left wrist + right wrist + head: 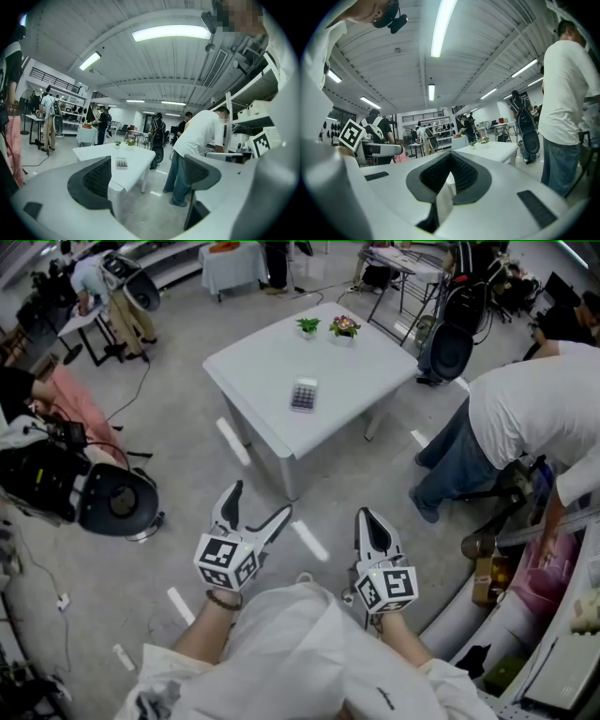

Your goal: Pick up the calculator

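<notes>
We hold both grippers over the smooth grey floor [178, 512], well apart from the white square counter [272, 362]. The calculator [304, 394], a flat grey slab of small keys, lies near the counter's middle; its markings are too small to read. Our left gripper [260, 500] has its ribbed black fingers [96, 180] spread wide with nothing between them. The right gripper [367, 518] has its fingers [459, 176] pressed together, empty. Two potted plants [344, 327] stand at the counter's far side.

Bright, even light everywhere, pouring down from the ceiling strip lights [171, 33], and the nearest one glares pure white. There is only a faint shadow under the white desk [281, 362]. Both gripper views bow hard at the edges, with black corners. Up close, the left tongs [146, 177] and right tongs [449, 180] look soft.
</notes>
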### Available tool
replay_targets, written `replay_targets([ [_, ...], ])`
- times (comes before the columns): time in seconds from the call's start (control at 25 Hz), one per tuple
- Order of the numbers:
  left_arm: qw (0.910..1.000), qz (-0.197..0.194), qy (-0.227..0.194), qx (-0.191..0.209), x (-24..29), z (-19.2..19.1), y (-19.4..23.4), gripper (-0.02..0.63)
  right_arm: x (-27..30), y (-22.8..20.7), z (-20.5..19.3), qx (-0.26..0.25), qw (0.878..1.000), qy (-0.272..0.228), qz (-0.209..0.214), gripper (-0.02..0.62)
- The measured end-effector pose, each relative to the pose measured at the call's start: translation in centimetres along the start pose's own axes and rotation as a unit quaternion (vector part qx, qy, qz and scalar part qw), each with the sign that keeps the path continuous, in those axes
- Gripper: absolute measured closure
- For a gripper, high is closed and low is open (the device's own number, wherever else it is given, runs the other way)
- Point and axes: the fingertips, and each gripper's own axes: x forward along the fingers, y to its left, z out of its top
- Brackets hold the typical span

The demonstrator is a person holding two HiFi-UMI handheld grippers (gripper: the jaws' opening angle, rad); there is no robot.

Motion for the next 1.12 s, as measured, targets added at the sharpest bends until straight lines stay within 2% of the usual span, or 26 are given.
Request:
replay_targets([
  [0.24, 0.9999, 0.005, 0.005, -0.008, 2.0, 0.0, 1.8, 0.141, 2.1, -0.7, -0.4, 0.001, 1.0, 0.012, 0.002, 0.578],
  [0.48, 0.9999, -0.011, 0.007, -0.003, 6.4, 0.8, 3.0, 0.141, 5.0, -2.5, 0.1, 0.0, 1.0, 0.016, -0.014, 0.577],
  [1.12, 0.9989, -0.036, 0.029, 0.003, 21.3, 4.4, 11.4, 0.141, 20.2, -7.2, 2.6, -0.003, 0.999, 0.018, -0.04, 0.578],
])
